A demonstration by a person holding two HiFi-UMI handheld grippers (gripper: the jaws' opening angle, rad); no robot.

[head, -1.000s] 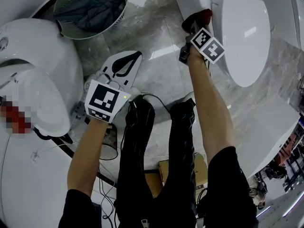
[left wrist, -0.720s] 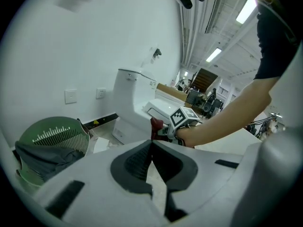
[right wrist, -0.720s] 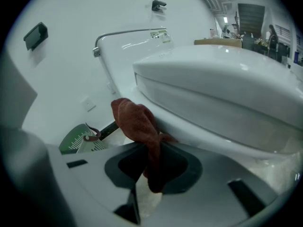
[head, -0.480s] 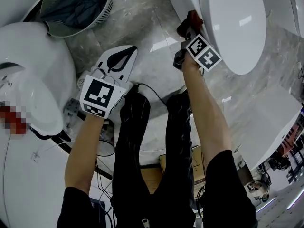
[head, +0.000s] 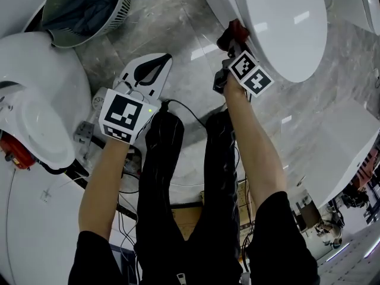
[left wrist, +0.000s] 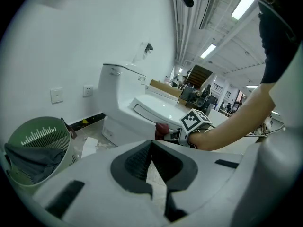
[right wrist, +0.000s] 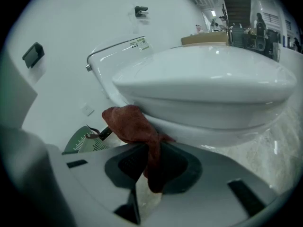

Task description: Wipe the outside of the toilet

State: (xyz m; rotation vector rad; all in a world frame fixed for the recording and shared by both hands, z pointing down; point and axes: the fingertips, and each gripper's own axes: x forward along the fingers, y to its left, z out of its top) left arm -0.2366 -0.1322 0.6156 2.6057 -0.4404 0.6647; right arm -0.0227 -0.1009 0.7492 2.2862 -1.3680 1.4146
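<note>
A white toilet [head: 285, 28] with its lid down fills the upper right of the head view; its bowl [right wrist: 208, 98] looms close in the right gripper view. My right gripper [head: 228, 43] is shut on a dark red cloth [right wrist: 137, 131], and the cloth [head: 236, 29] presses against the bowl's outer side just under the rim. My left gripper [head: 148, 76] hangs over the marble floor to the left, jaws shut with nothing between them. In the left gripper view the toilet [left wrist: 137, 112] and the red cloth [left wrist: 162, 129] show ahead.
A green mesh basket [head: 86, 10] holding dark fabric stands on the floor at the upper left. Another white toilet [head: 41, 111] sits at the left. Cables [head: 184, 114] trail over the floor near the person's legs. A white fixture [head: 338, 153] is at the right.
The right gripper with the cloth has slid along the toilet bowl's side toward its front. The left gripper has stayed about where it was.
</note>
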